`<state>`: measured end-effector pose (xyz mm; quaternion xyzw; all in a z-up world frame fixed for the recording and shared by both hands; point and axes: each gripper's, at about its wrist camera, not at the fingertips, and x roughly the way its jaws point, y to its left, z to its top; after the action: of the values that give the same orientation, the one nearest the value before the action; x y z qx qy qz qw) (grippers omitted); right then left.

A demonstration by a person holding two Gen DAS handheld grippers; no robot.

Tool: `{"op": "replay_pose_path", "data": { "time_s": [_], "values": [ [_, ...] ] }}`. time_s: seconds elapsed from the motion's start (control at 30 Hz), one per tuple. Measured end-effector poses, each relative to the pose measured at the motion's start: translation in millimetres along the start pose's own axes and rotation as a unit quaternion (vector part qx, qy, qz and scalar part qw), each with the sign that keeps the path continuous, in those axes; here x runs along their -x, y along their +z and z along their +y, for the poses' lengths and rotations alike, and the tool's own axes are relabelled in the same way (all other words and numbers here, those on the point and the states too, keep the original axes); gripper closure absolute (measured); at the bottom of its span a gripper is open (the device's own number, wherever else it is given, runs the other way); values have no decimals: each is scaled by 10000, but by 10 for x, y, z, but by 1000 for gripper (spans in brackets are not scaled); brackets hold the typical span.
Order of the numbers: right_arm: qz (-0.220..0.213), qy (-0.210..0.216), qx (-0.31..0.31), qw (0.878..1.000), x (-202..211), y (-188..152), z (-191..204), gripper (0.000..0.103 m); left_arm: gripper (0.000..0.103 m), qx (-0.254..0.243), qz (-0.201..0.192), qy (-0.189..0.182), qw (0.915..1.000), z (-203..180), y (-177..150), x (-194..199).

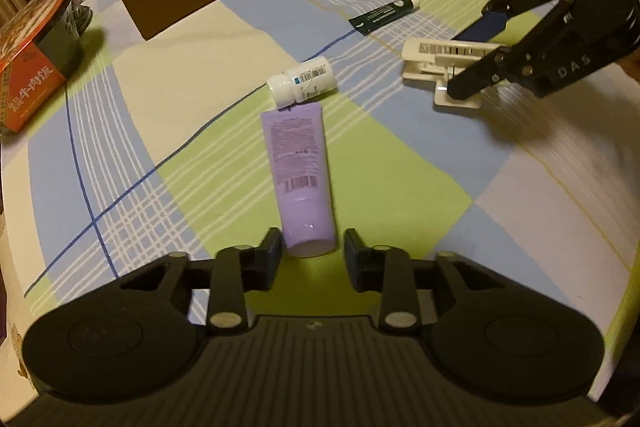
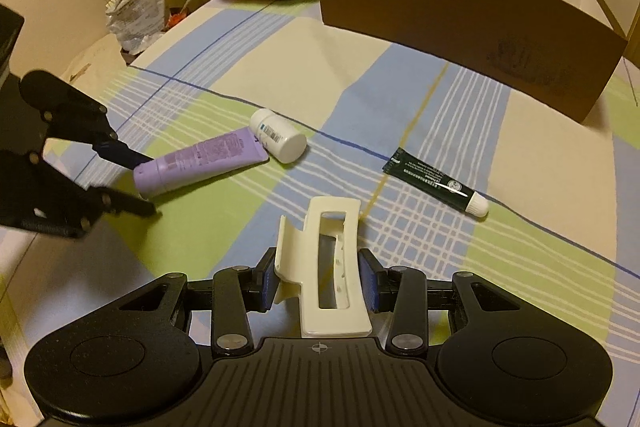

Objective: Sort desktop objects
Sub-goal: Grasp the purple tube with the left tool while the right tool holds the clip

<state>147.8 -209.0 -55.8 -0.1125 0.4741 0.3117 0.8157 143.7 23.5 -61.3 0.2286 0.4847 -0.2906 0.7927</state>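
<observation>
Brown box [image 2: 460, 23], interior unseen; near it, right gripper [image 2: 318, 277] clasps the hair clip [image 2: 328, 267], left gripper [image 1: 310, 253] spread around the purple tube [image 1: 300, 171].

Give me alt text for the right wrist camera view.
The right tool straddles a cream plastic hair claw clip on a plaid tablecloth. Beyond lie a lilac squeeze tube, white pill bottle, dark green tube and brown cardboard box.

The matte black plastic left gripper [image 1: 310, 259] carries dark blue finger pads [image 1: 276, 247], silver pivot screws, a ribbed centre plate and round side discs; the matching black right gripper [image 2: 320, 281] bears white "DAS" lettering
</observation>
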Motion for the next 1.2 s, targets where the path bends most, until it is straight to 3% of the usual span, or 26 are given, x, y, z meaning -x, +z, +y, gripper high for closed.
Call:
{"op": "replay_pose_path", "data": {
  "time_s": [0.3,0.43,0.63,1.2],
  "values": [
    [-12,-57,-25,10000,44,-42,24,62,64,460,-129,259,9985,2,106,-82],
    [-29,-65,-74,9999,59,-67,23,62,78,807,-104,307,9962,59,127,-92],
    [-73,-71,-95,9999,98,-89,29,62,78,1070,-176,426,9932,58,103,19],
    [-225,-125,4,9997,227,-53,149,62,78,1352,-509,542,9880,-31,-16,333]
  ]
}}
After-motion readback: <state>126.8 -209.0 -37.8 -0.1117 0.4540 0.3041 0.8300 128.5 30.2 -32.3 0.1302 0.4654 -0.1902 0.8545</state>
